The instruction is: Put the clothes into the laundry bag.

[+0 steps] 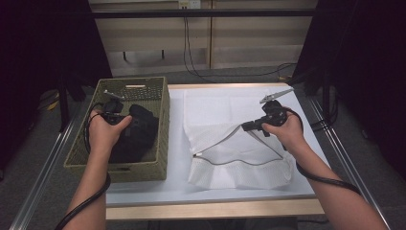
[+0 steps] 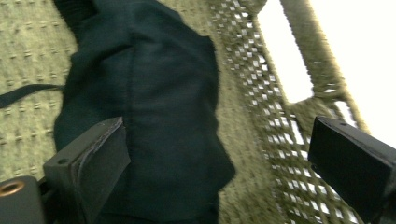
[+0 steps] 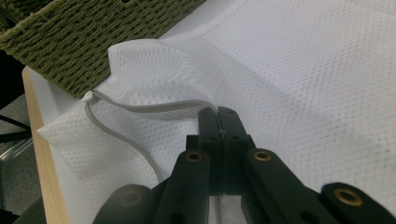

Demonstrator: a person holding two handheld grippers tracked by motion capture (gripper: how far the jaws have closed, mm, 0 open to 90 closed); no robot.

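Observation:
A dark garment point(image 1: 139, 132) lies bunched in the olive woven basket point(image 1: 165, 124) at the table's left. My left gripper point(image 1: 119, 119) is down inside the basket over it. In the left gripper view the gripper point(image 2: 219, 163) is open wide, with the dark garment point(image 2: 154, 93) between the jaws and against the left pad. A white mesh laundry bag point(image 1: 225, 110) lies flat on the table. My right gripper point(image 1: 246, 127) is shut on the upper edge of the bag's mouth and holds it raised. In the right gripper view that gripper point(image 3: 218, 114) pinches the mesh bag point(image 3: 303, 70) at its grey zipper edge point(image 3: 154, 109).
The basket wall point(image 2: 261, 93) stands close to the left gripper's right jaw. A corner of the basket point(image 3: 70, 42) sits just beyond the bag's mouth. A strip of bare white table point(image 1: 177, 158) runs between basket and bag. Cables trail from both grippers.

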